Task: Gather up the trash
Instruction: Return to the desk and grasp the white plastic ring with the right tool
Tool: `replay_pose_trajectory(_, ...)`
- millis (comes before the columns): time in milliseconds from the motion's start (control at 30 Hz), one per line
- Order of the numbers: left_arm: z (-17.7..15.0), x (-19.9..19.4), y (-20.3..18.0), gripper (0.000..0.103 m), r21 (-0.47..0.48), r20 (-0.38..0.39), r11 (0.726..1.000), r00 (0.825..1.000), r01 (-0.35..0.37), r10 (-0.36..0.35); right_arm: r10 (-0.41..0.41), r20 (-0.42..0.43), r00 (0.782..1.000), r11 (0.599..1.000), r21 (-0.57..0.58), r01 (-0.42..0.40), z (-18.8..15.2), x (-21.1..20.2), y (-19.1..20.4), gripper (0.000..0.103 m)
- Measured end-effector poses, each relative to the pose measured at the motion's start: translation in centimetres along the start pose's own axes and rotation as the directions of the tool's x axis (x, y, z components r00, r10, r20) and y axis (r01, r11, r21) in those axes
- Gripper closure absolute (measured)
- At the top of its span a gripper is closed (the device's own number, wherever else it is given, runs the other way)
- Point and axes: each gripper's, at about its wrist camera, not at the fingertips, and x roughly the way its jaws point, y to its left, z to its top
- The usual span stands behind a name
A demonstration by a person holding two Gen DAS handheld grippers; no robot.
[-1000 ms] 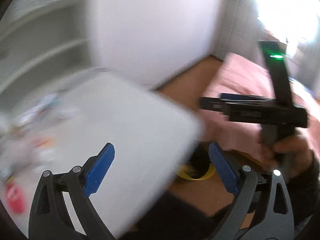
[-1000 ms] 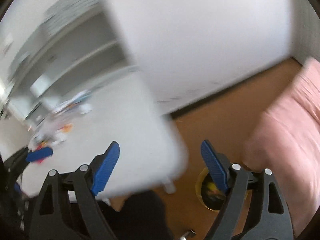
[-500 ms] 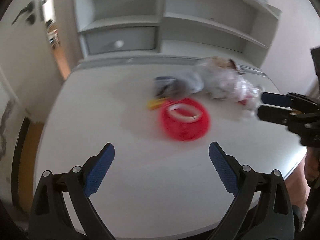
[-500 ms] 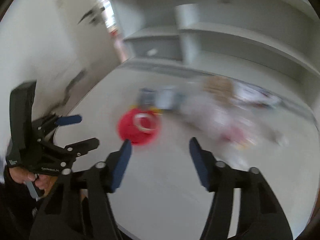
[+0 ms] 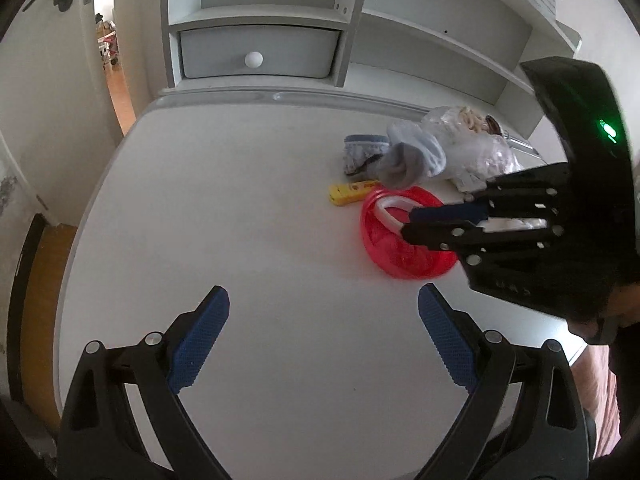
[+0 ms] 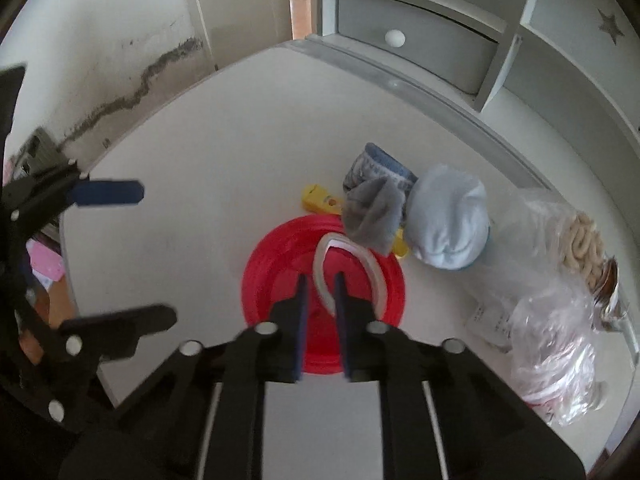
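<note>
A red plate lies on the white table with a white curved strip in it. My right gripper points down into the plate. Its jaws are closing, and one end of the strip sits in the narrow gap, touching the pads. In the left wrist view the right gripper reaches over the plate from the right. My left gripper is open above bare table, apart from the plate. Behind the plate lie a yellow wrapper, a grey sock and a light blue sock.
A crumpled clear plastic bag with snacks sits right of the socks. A patterned blue cloth lies behind them. A grey shelf unit with a drawer stands along the table's far edge. A stained wall borders the left.
Both views swung from the wall and floor onto the table. The right gripper came down over the red plate and its jaws narrowed from wide to almost together around the white strip.
</note>
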Motion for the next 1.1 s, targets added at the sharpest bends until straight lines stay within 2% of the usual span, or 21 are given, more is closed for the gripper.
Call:
replay_pose_trajectory(67, 0.5, 0.6, 0.3, 0.011, -0.002, -0.009, 1.000, 1.000, 0.007, -0.007, 0.004, 0.010, 1.000, 1.000, -0.013, -0.004, 0.1, -0.3, 0.0, 0.102)
replay_pose_trajectory(333, 2.8, 2.3, -0.5, 0.011, 0.024, -0.020, 1.000, 1.000, 0.009, -0.009, 0.063, 0.157, 0.986, 0.993, 0.093, -0.078, -0.5, -5.9, -2.2, 0.102)
replay_pose_trajectory(400, 3.6, 2.5, -1.0, 0.011, 0.047, -0.014, 0.999, 1.000, -0.007, 0.008, 0.042, 0.180, 0.983, 0.992, 0.105, -0.062, -0.9, -6.9, -2.7, 0.102)
replay_pose_trajectory(533, 4.2, 1.7, -0.9, 0.011, 0.060, 0.009, 0.998, 1.000, -0.016, 0.016, 0.044, 0.113, 0.993, 0.994, 0.097, -0.056, -0.6, -5.4, -2.6, 0.102)
replay_pose_trajectory(767, 2.5, 0.7, 0.4, 0.011, 0.047, -0.007, 0.998, 0.999, -0.052, 0.052, 0.052, 0.011, 0.999, 0.996, 0.070, -0.053, 0.1, -1.7, -2.2, 0.102)
replay_pose_trajectory(1100, 2.2, 0.8, 0.8, 0.011, 0.056, -0.017, 0.998, 0.999, -0.033, 0.034, 0.063, -0.021, 0.998, 0.993, 0.099, -0.061, 0.7, -0.6, -2.4, 0.102)
